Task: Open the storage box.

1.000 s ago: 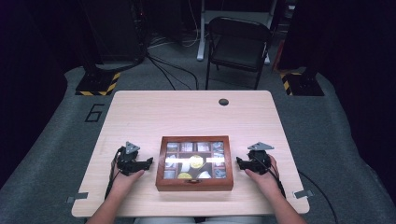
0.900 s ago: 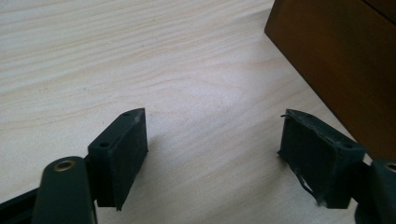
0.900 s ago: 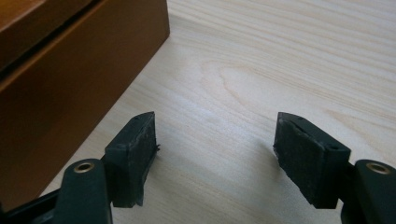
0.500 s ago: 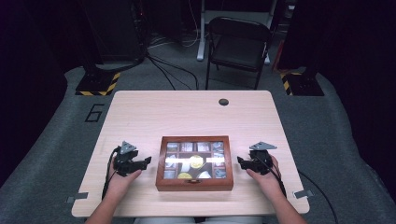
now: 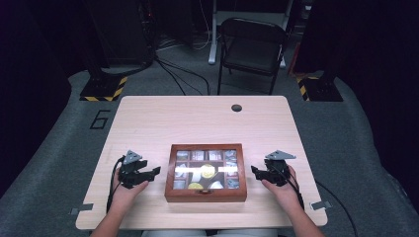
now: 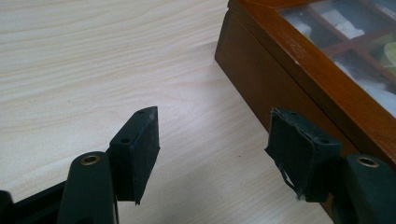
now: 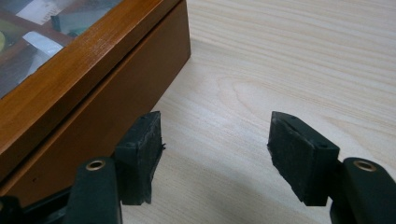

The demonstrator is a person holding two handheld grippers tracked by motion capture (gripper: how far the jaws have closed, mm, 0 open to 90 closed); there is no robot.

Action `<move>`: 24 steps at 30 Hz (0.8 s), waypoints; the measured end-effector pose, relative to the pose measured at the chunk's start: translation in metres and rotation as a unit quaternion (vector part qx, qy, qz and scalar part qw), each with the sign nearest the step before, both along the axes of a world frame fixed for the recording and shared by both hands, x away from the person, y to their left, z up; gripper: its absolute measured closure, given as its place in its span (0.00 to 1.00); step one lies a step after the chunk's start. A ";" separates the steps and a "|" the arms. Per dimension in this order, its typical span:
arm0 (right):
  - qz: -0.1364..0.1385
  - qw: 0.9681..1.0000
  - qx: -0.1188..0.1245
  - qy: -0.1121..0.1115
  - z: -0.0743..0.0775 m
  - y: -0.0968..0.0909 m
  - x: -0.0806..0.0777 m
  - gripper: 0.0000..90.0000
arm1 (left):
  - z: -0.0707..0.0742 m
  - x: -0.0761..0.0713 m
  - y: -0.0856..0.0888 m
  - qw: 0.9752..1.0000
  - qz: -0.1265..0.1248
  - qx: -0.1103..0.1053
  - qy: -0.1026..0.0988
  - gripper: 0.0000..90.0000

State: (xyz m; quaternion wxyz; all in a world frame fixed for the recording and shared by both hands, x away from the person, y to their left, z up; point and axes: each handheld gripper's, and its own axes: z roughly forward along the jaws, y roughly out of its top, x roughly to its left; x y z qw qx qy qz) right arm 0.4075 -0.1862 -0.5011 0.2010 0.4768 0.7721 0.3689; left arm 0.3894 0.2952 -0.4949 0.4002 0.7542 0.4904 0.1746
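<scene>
Glass-lidded brown wooden compartment box [image 5: 205,196] lies near the desk's [image 5: 197,118] front edge, between left gripper [image 5: 154,171] and right gripper [image 5: 255,171]; both empty, part-open, the left's jaws just narrowed.

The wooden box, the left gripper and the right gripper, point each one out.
wooden box [image 5: 206,194], high view, on its front wooden rim.
left gripper [image 6: 212,156], left gripper view, midway between its fingers.
right gripper [image 7: 215,156], right gripper view, midway between its fingers.
</scene>
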 end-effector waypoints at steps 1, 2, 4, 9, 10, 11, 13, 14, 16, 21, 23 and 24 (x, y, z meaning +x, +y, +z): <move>0.002 1.000 0.000 -0.001 0.000 0.000 0.000 0.39 | 0.000 0.000 0.000 1.000 -0.001 0.000 -0.002 0.38; 0.000 1.000 0.000 0.000 0.000 0.000 0.000 0.39 | 0.001 -0.001 -0.001 1.000 0.001 0.001 -0.004 0.38; 0.002 1.000 0.003 -0.006 0.001 -0.001 -0.001 0.38 | 0.003 -0.002 -0.002 1.000 0.002 0.000 -0.008 0.37; 0.004 1.000 0.007 -0.009 0.004 -0.001 -0.003 0.37 | 0.011 -0.005 -0.002 1.000 0.001 -0.025 -0.015 0.35; 0.004 1.000 0.008 -0.008 0.005 -0.001 -0.004 0.37 | 0.013 -0.005 -0.001 1.000 -0.002 -0.026 -0.017 0.35; 0.004 1.000 0.006 -0.009 0.005 -0.001 -0.004 0.37 | 0.015 -0.006 -0.001 0.999 -0.002 -0.029 -0.020 0.35; 0.005 1.000 0.008 -0.010 0.005 -0.001 -0.005 0.37 | 0.016 -0.006 -0.001 0.999 -0.002 -0.031 -0.022 0.35; 0.006 1.000 0.009 -0.009 0.006 -0.001 -0.005 0.37 | 0.017 -0.007 0.000 0.999 0.001 -0.035 -0.027 0.34; 0.005 1.000 0.008 -0.011 0.006 -0.002 -0.005 0.37 | 0.018 -0.007 0.000 0.999 0.001 -0.035 -0.027 0.33; 0.006 1.000 0.009 -0.010 0.007 -0.001 -0.006 0.37 | 0.020 -0.009 -0.002 0.999 -0.008 -0.037 -0.025 0.31; 0.006 1.000 0.011 -0.008 0.008 -0.001 -0.007 0.37 | 0.022 -0.011 -0.003 0.999 -0.011 -0.038 -0.029 0.31; 0.006 1.000 0.009 -0.009 0.008 -0.001 -0.007 0.37 | 0.023 -0.012 -0.003 0.999 -0.011 -0.036 -0.032 0.31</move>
